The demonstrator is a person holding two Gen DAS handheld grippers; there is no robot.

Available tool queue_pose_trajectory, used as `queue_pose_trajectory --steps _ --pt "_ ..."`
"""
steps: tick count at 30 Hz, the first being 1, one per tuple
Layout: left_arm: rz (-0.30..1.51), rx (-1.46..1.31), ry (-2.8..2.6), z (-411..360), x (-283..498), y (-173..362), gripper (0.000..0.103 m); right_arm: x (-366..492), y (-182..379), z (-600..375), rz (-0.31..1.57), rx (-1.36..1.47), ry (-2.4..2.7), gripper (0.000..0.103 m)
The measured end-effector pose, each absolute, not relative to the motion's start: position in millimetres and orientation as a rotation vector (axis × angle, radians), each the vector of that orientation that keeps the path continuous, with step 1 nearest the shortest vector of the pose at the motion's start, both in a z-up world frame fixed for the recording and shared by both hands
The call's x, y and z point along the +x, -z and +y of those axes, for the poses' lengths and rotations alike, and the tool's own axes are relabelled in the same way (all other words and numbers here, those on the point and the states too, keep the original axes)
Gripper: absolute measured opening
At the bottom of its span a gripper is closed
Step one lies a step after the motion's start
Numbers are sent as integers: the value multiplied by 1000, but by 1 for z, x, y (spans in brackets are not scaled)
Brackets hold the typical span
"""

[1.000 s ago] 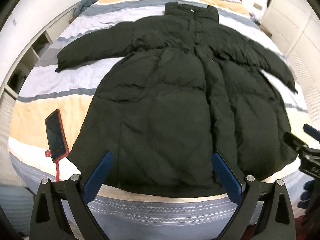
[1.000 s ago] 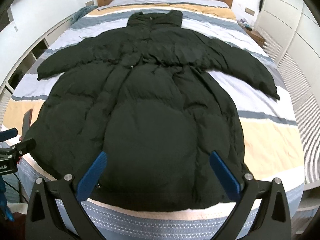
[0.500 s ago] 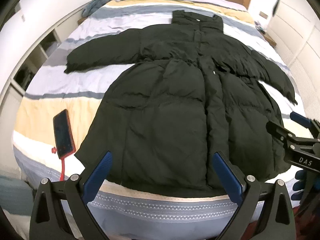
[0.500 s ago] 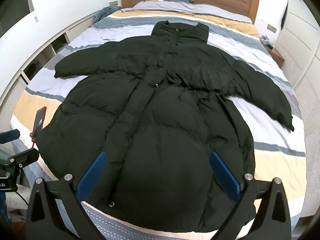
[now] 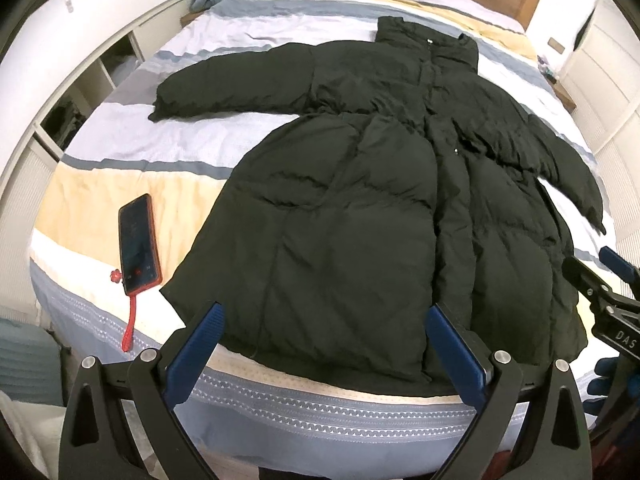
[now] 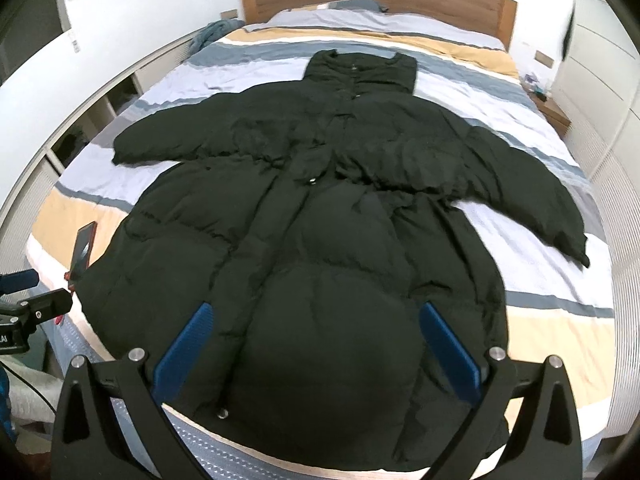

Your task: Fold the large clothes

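Your striped bed point(image 5: 120, 168) carries the black puffer coat point(image 5: 360, 240) spread flat, collar far, hem at the near edge. A red phone point(image 5: 138, 246) lies left of the hem, just beside it. Your left gripper point(image 5: 324, 348) and right gripper point(image 6: 316, 340) gape wide, holding nothing.

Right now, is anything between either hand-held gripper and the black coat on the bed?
Nothing visible. The left hand-held gripper and the right hand-held gripper are both open above the black coat near its hem. The phone lies on the bed to the left, apart from the coat.
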State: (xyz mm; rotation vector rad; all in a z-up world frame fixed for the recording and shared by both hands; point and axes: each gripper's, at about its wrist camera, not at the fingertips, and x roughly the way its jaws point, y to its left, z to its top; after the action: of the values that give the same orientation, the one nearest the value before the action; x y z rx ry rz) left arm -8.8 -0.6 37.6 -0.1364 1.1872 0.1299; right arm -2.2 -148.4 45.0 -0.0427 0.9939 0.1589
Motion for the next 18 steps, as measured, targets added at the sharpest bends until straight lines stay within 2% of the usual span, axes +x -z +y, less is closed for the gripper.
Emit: queue_pose_trajectory --steps 7,18 --pt "1203 -159 -89 11 13 -33 99 -4 -41 -169 1032 -6 -60 103" --pt "1176 -269 -10 97 81 -22 99 2 -53 -165 1040 25 149 103"
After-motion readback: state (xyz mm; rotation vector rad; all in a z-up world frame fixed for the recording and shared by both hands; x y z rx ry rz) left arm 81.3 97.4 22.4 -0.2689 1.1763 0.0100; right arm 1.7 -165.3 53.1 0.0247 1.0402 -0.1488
